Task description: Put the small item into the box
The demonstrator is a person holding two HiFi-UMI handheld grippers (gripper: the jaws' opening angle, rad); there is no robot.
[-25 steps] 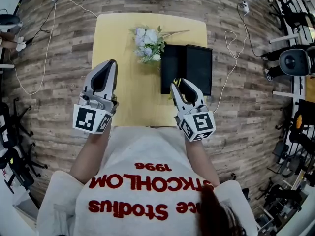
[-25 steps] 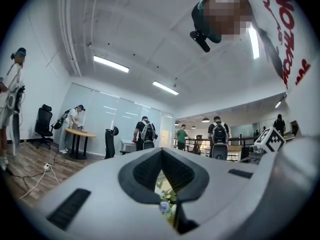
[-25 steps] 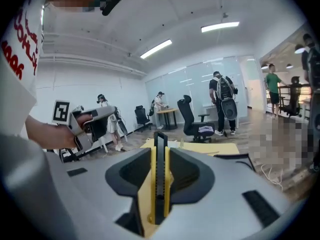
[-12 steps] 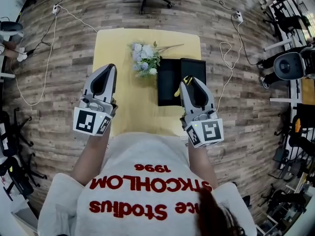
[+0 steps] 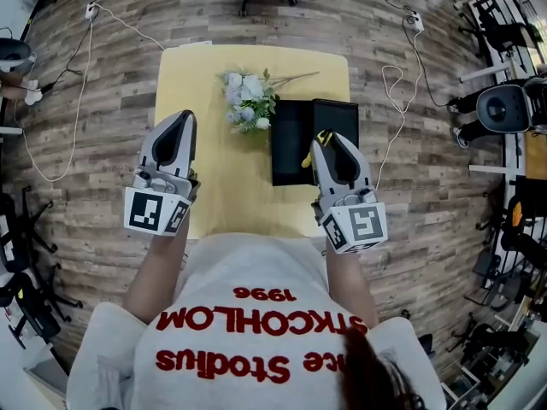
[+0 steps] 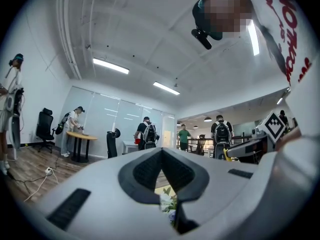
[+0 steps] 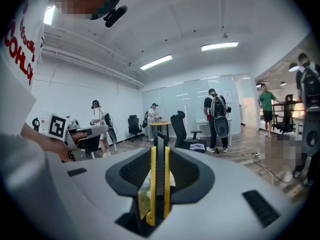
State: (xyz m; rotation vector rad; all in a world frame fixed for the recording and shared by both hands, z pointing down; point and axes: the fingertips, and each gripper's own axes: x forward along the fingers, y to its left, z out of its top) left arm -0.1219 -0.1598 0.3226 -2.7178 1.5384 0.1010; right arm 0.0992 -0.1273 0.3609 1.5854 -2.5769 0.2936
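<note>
Snugly clamped, yellow item (image 7: pixel 153 184), right hand-held gripper (image 5: pixel 332 143)

A yellow table (image 5: pixel 205 84) stands on wood-plank flooring (image 5: pixel 102 135). A bouquet of pale flowers (image 5: pixel 246 99) lies near the middle of its far edge, and an open black box (image 5: pixel 313 139) sits along its right edge. The left gripper (image 5: pixel 178 118) hangs over the table's left edge. The right gripper (image 5: pixel 323 139) hangs over the box's near end, with a small yellow item (image 5: pixel 308 156) at its tip.
</note>
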